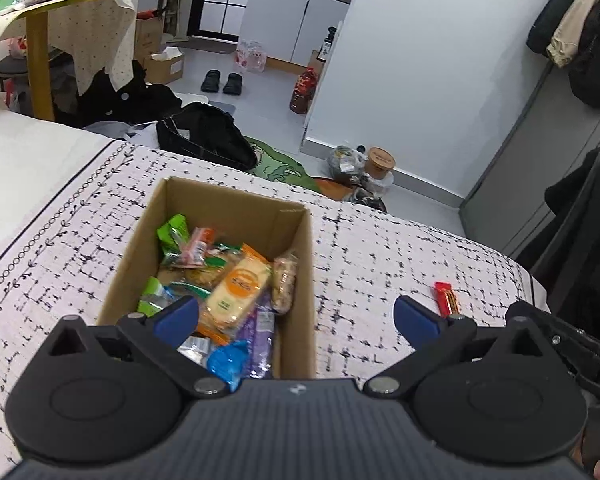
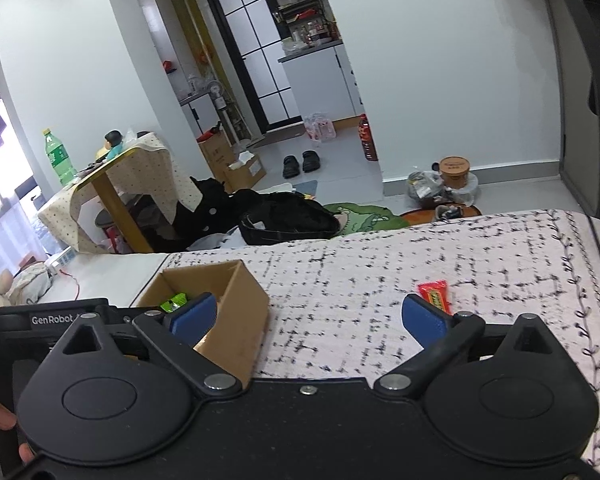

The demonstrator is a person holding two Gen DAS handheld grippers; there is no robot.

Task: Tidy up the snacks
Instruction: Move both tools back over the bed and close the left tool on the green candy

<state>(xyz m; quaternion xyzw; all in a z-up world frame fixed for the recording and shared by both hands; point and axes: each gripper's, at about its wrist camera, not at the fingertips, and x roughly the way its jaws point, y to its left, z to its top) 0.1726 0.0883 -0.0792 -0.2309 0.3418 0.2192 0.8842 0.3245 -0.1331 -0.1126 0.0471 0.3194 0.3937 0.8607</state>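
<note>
Here we count 1 cardboard box (image 1: 296,280) full of snacks, 1 red candy bar (image 1: 446,298) on the bedspread (image 1: 380,248), and 2 grippers, left gripper (image 1: 296,318) and right gripper (image 2: 314,316), both spread and empty.

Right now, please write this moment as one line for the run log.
left tongs: open, over brown cardboard box of snacks | right tongs: open, empty | red candy wrapper: on checked bedcover, outside box
</note>
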